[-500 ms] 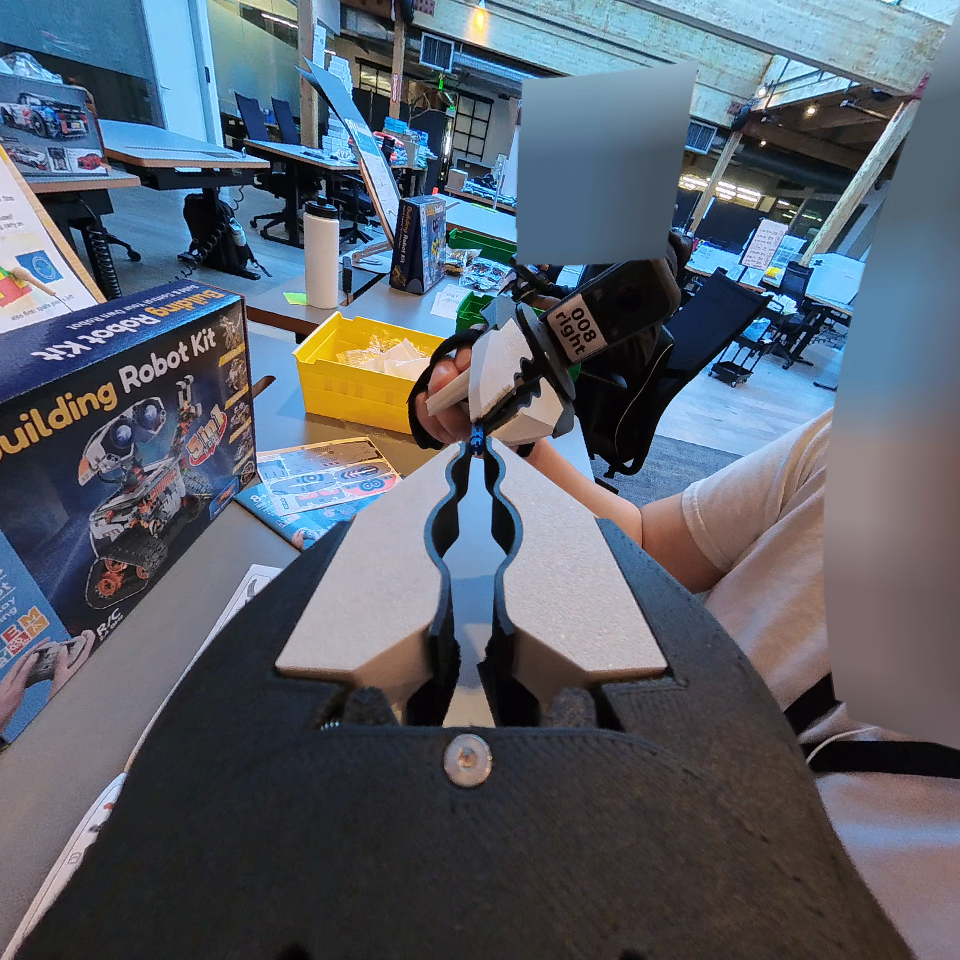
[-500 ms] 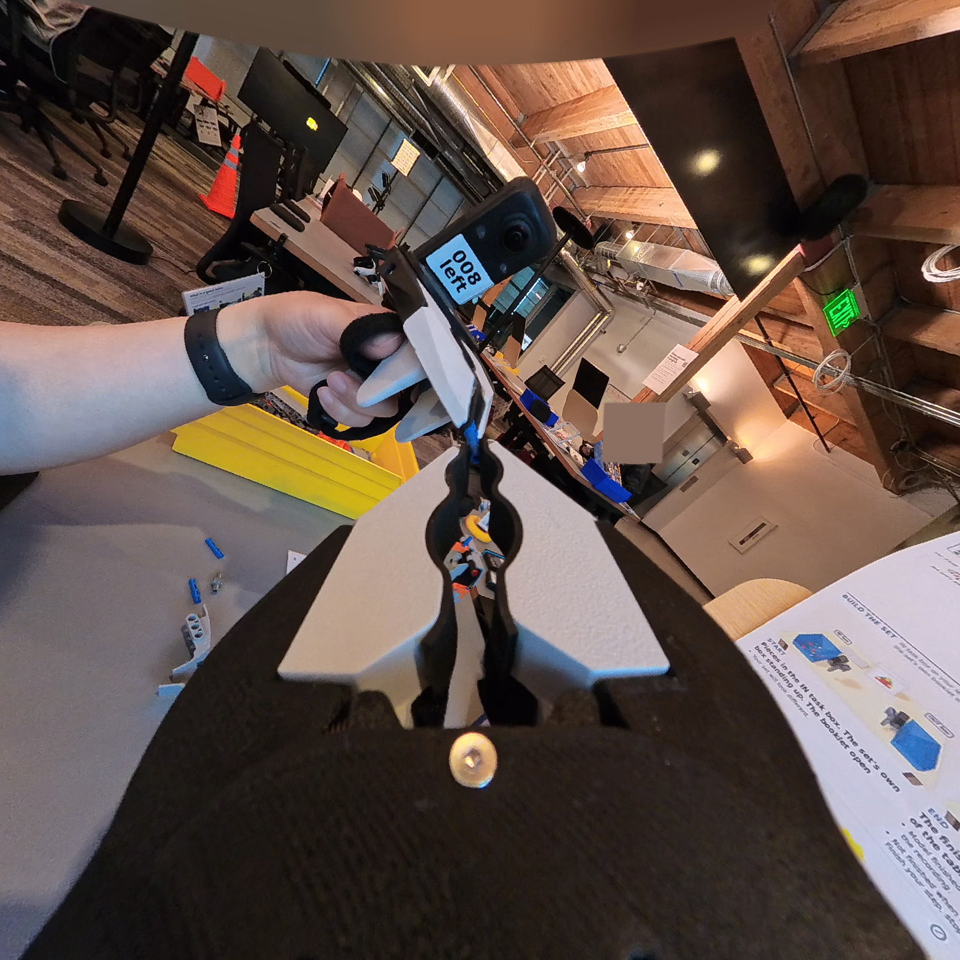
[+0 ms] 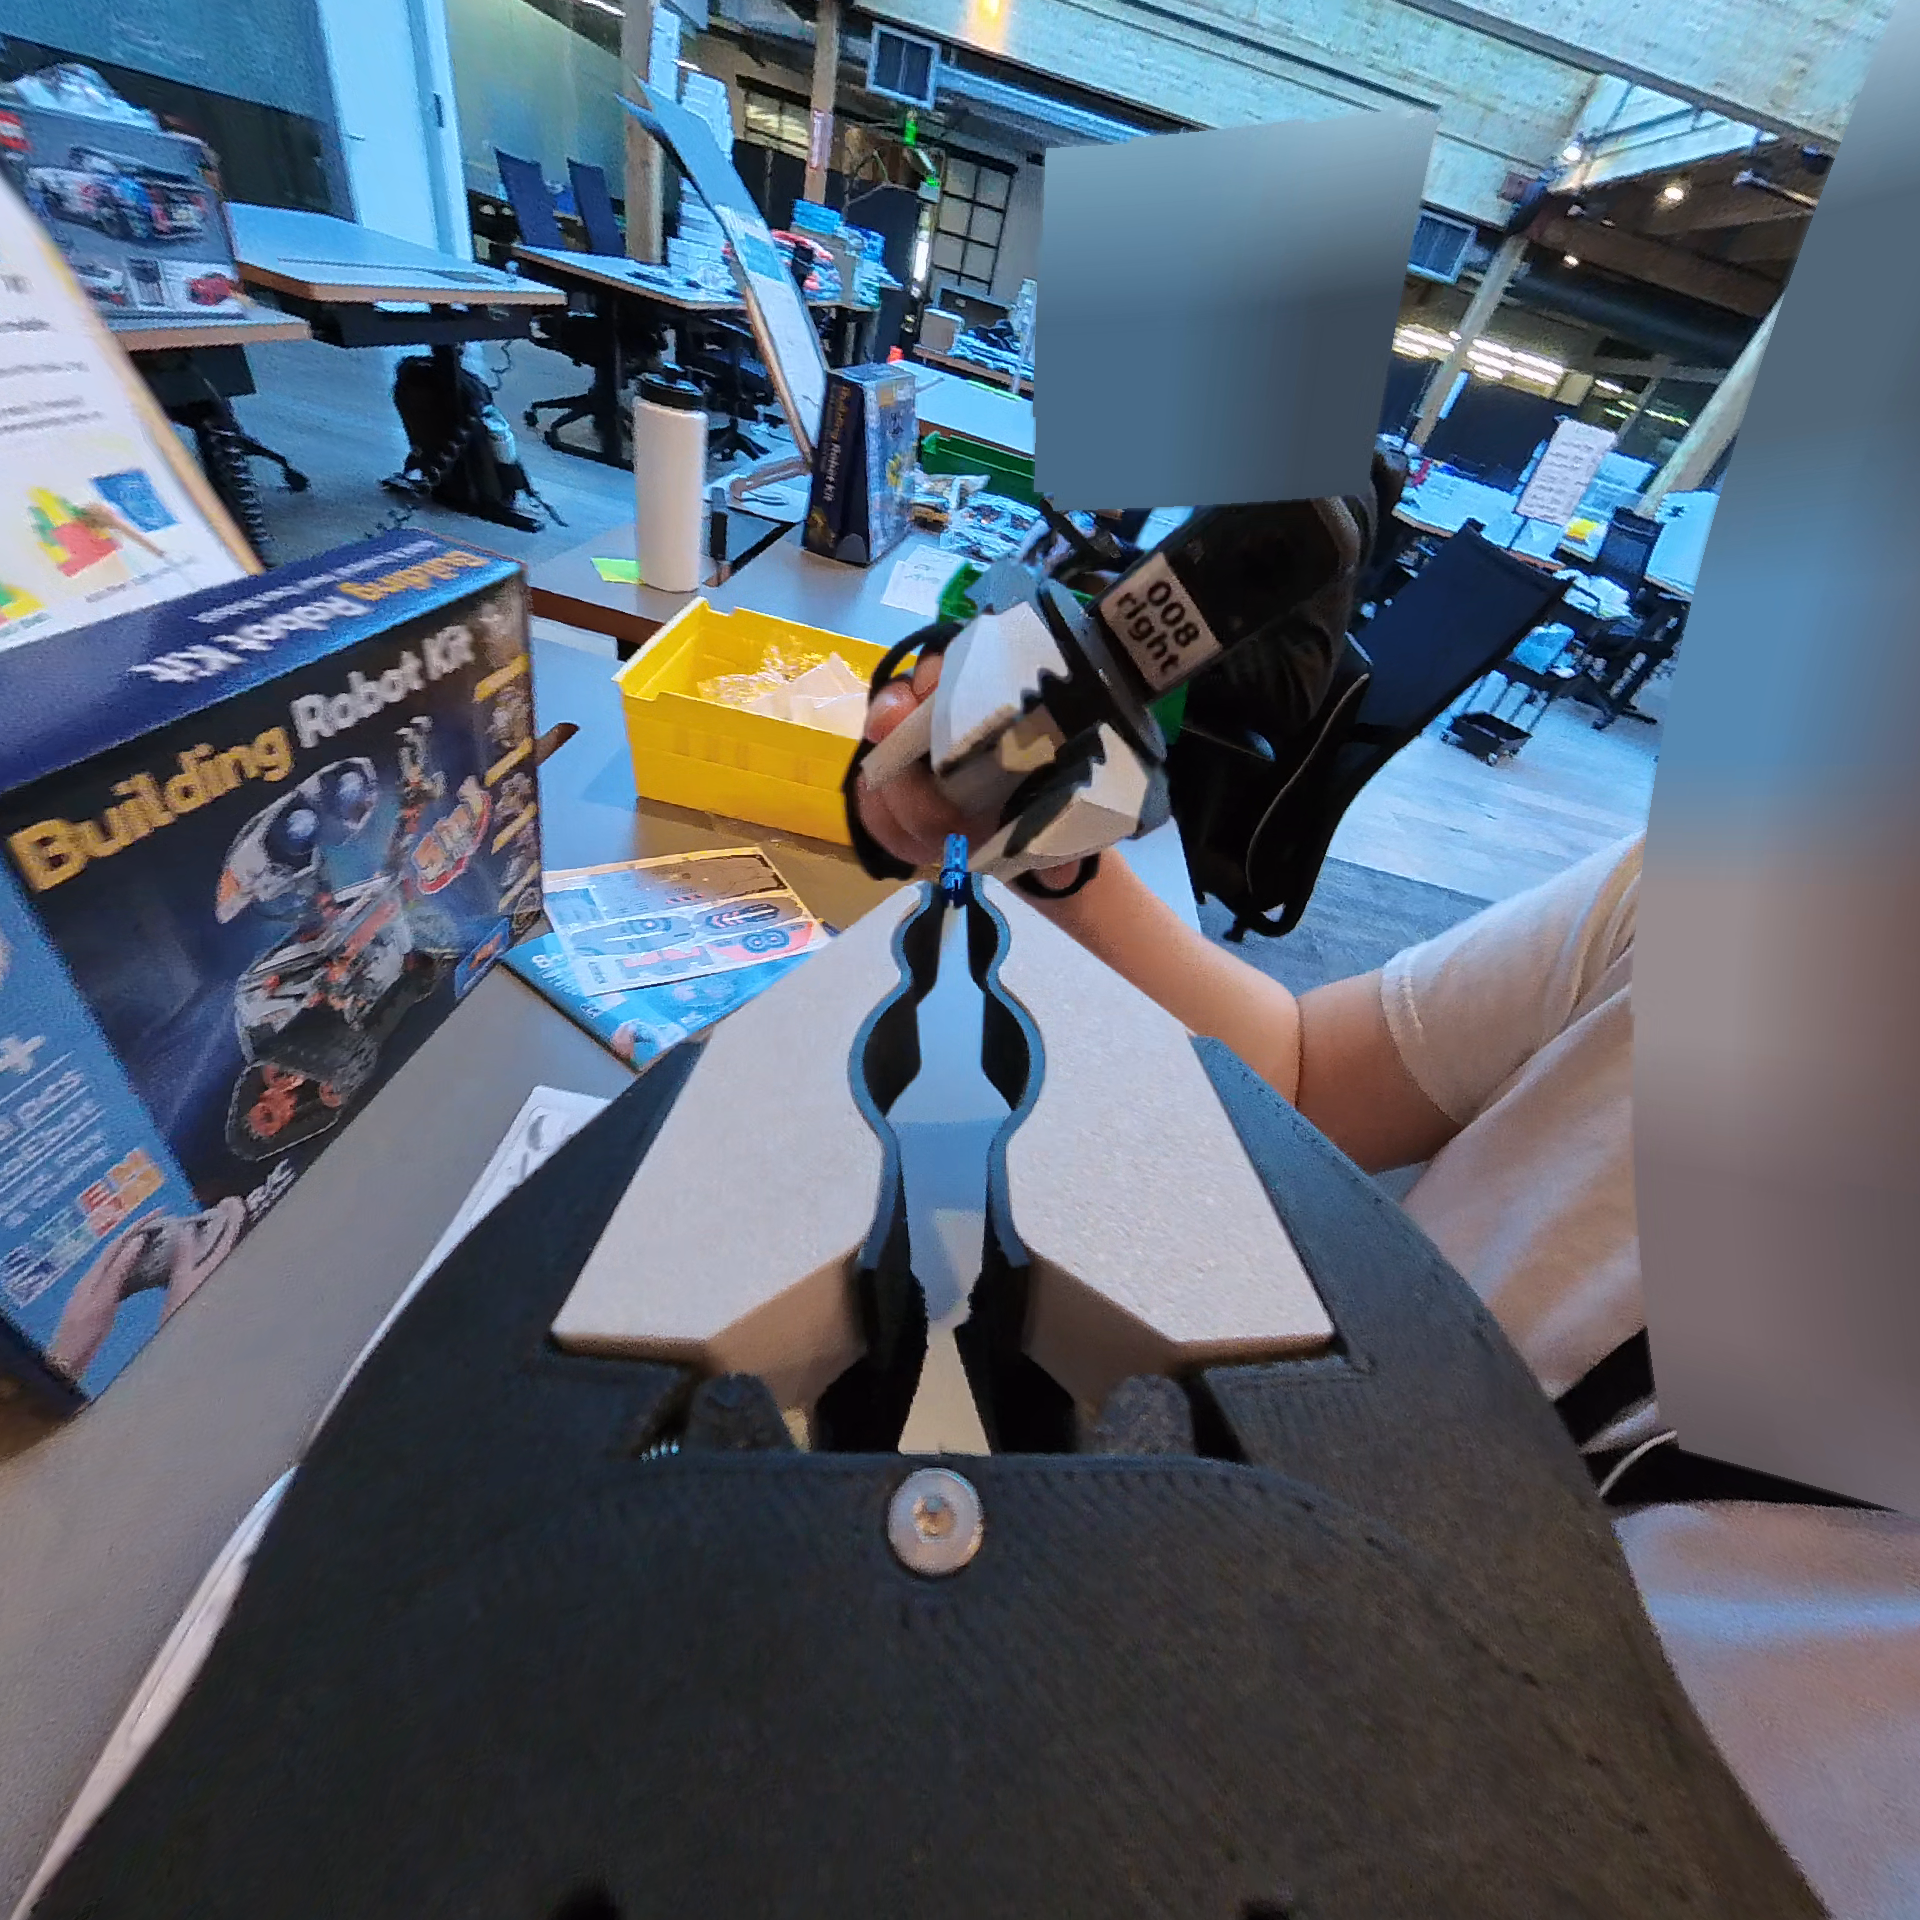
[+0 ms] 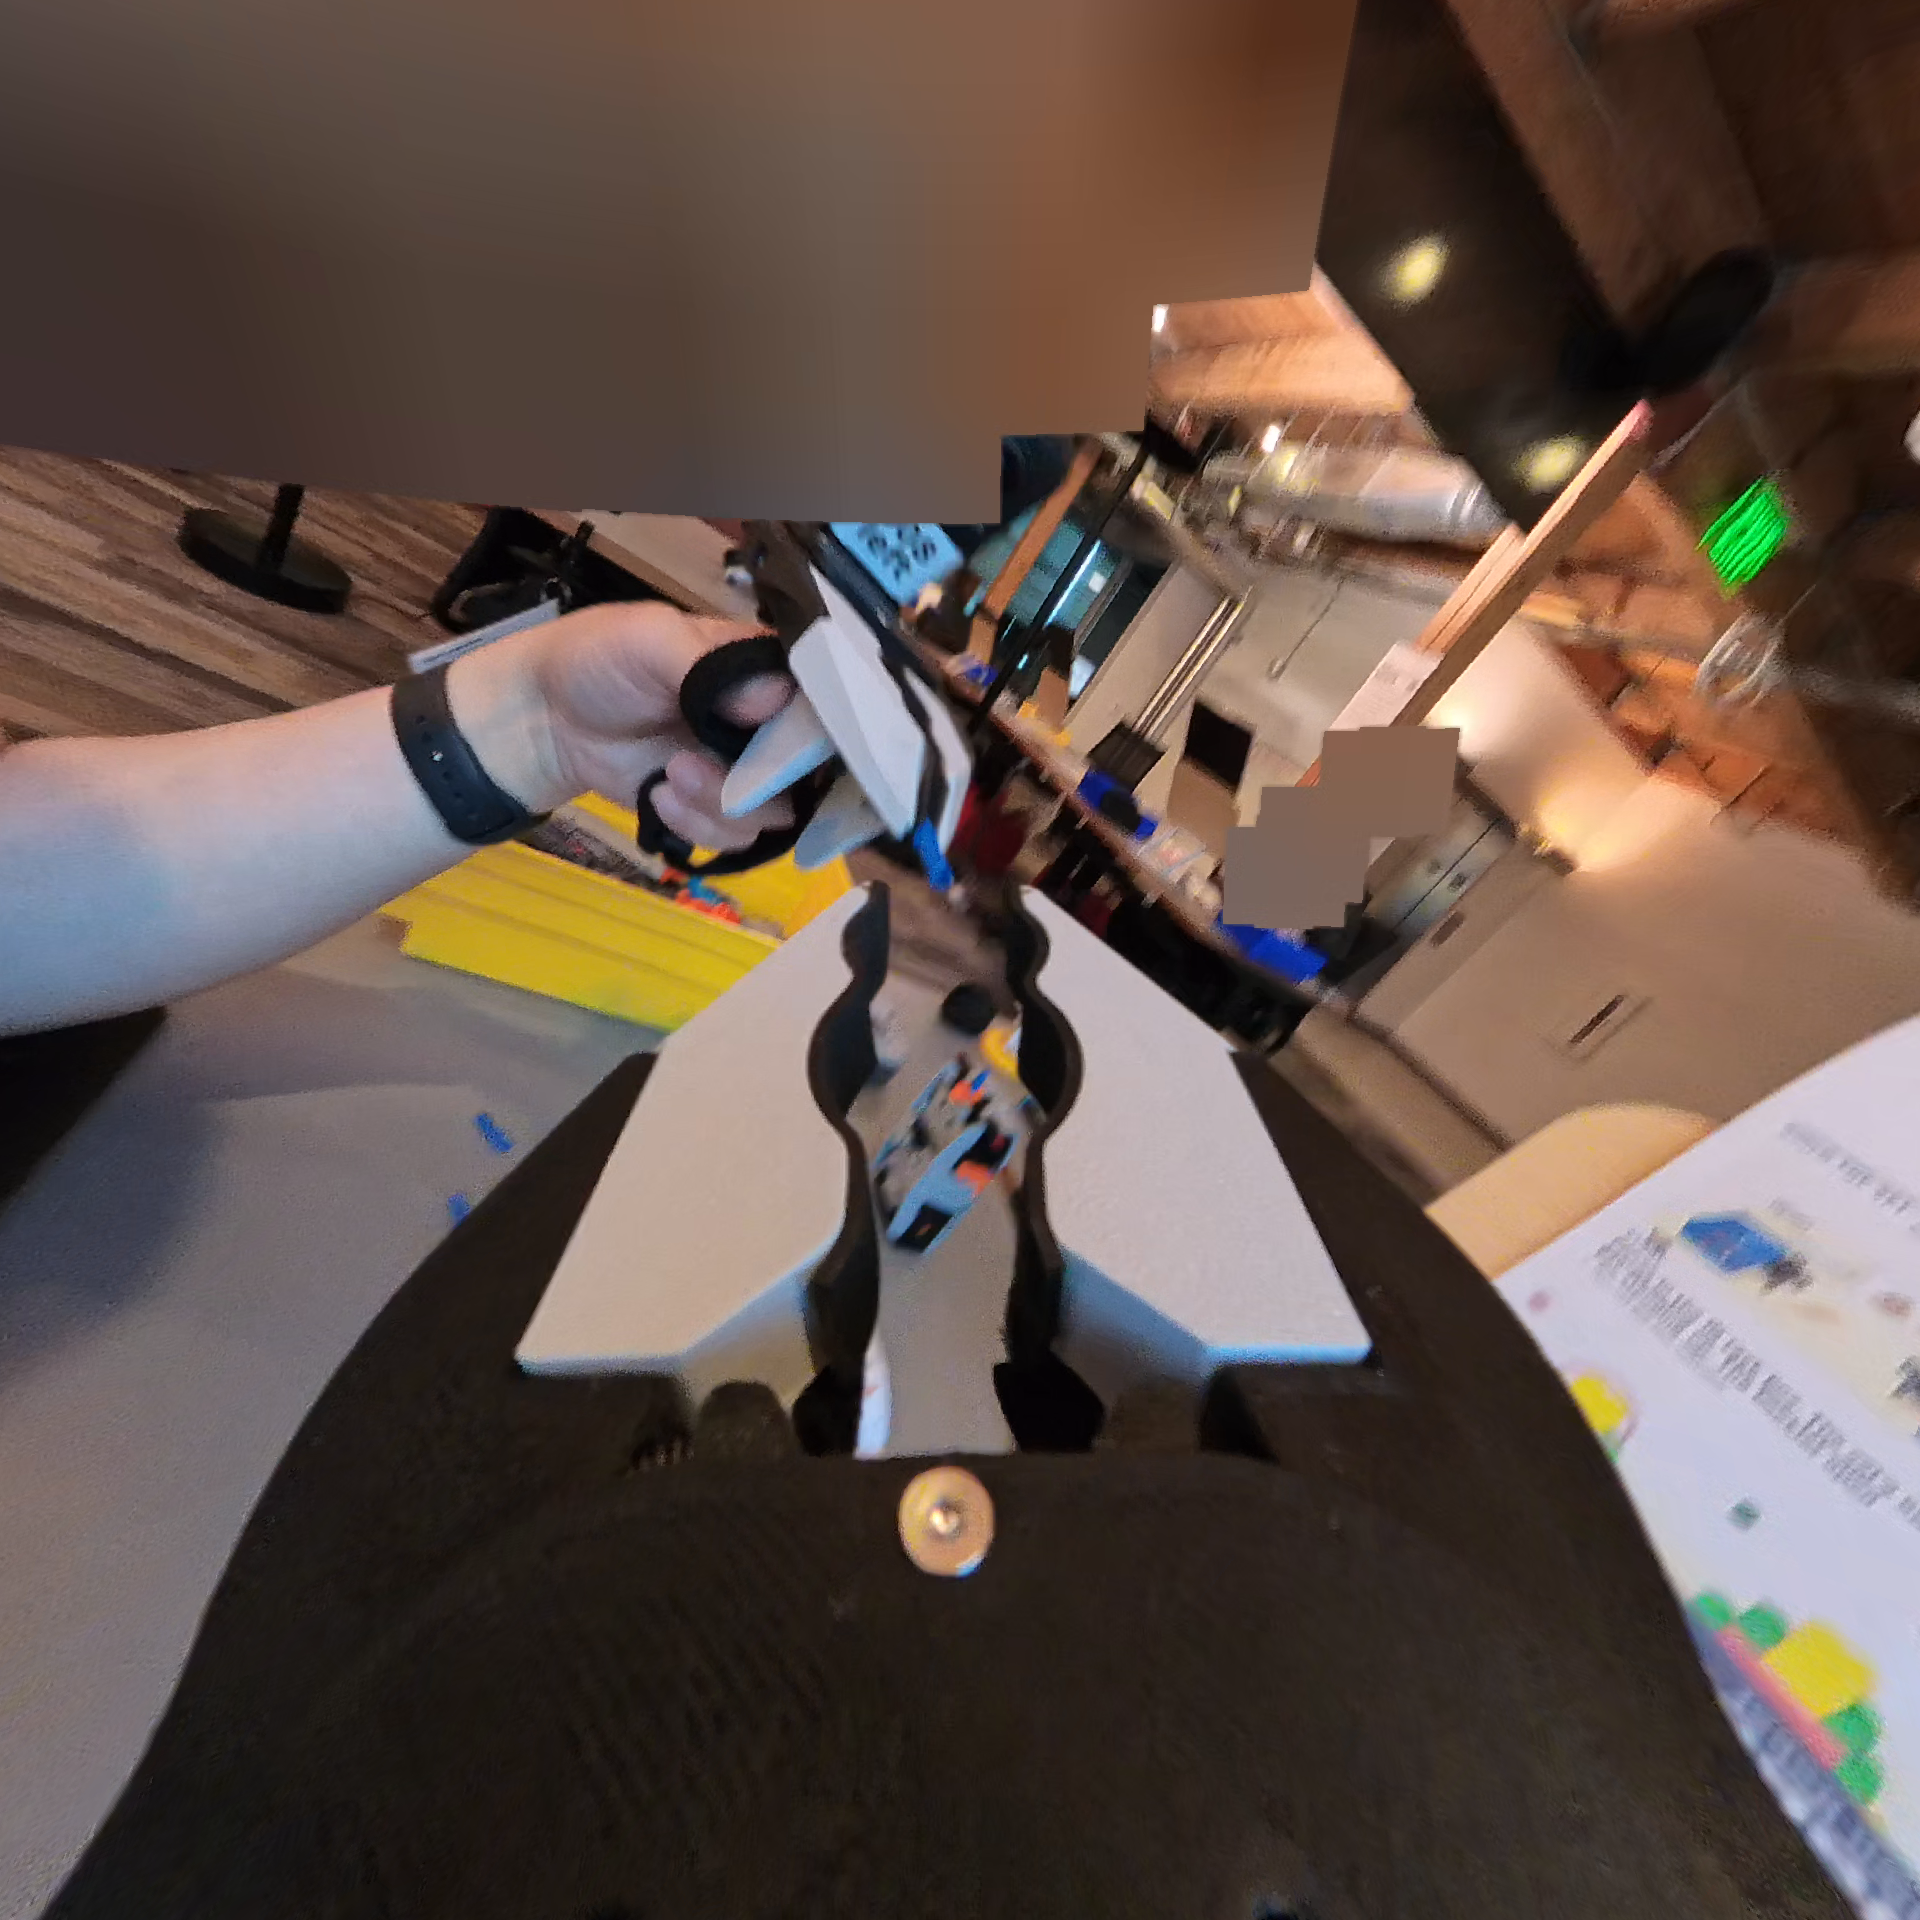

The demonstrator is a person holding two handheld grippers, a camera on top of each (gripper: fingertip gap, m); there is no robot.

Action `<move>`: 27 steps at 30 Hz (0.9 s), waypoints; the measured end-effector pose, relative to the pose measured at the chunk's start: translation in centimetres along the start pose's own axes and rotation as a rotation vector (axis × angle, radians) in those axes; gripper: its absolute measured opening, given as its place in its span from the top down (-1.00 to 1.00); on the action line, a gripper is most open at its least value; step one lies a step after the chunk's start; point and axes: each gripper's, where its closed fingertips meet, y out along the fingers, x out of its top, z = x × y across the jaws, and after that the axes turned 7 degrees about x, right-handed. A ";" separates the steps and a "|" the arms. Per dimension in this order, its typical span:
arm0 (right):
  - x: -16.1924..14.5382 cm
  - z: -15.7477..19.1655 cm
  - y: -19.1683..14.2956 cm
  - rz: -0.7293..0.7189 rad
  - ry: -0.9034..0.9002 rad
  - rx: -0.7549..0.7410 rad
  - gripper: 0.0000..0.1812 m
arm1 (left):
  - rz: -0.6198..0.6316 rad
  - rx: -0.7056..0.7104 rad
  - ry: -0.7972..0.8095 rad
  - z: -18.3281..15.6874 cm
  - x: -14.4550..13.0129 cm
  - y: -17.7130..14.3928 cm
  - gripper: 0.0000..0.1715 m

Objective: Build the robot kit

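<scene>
My left gripper (image 3: 954,902) is shut on a small blue pin (image 3: 954,871), held upright at its fingertips in the air above the grey table (image 3: 312,1247). In the right wrist view the left gripper (image 4: 930,821) hangs from a hand with a black wristband, and the blue pin (image 4: 928,847) sticks out below its tips. My right gripper (image 4: 945,906) is open and empty, with its fingertips just under the pin, one on each side. It also shows in the left wrist view (image 3: 1013,800), right behind the pin.
A blue robot-kit box (image 3: 260,883) stands at the left, with a sticker sheet and booklet (image 3: 675,935) and a yellow bin (image 3: 748,748) behind it. A partly built model (image 4: 935,1164), loose blue pins (image 4: 494,1132) and an open instruction sheet (image 4: 1766,1403) lie on the table. Both grippers' tips are close together, under 4 cm apart.
My right gripper has opened and let go of the blue pin, which stays in my left gripper. The right wrist view has tilted and blurred with movement.
</scene>
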 end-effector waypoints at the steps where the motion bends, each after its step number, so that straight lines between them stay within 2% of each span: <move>1: -0.9 0.1 -0.4 0.048 0.075 0.035 0.77 | -0.016 0.014 -0.008 0.4 0.2 -0.8 0.97; 3: -4.2 0.9 -1.3 0.205 0.241 0.114 0.77 | -0.054 0.060 -0.027 1.3 0.8 -2.6 0.97; 4: -6.7 1.5 -1.6 0.327 0.287 0.143 0.77 | -0.071 0.093 -0.033 1.8 1.0 -3.6 0.97; 7: -13.8 6.0 -2.2 0.701 0.396 0.321 0.81 | -0.109 0.159 -0.046 2.7 1.3 -6.1 0.98; 9: -16.9 8.9 -2.4 0.884 0.408 0.431 0.85 | -0.117 0.200 -0.045 3.1 1.4 -7.3 0.98; 11: -19.0 11.1 -2.5 1.001 0.386 0.522 0.88 | -0.129 0.223 -0.040 3.1 1.5 -8.2 0.98; 16: -23.1 14.2 -3.9 1.217 0.413 0.602 0.85 | -0.138 0.245 -0.031 3.0 1.7 -9.4 0.98; 27: -24.7 15.5 -3.6 1.213 0.395 0.614 0.85 | -0.100 0.232 -0.038 3.0 1.2 -8.5 0.98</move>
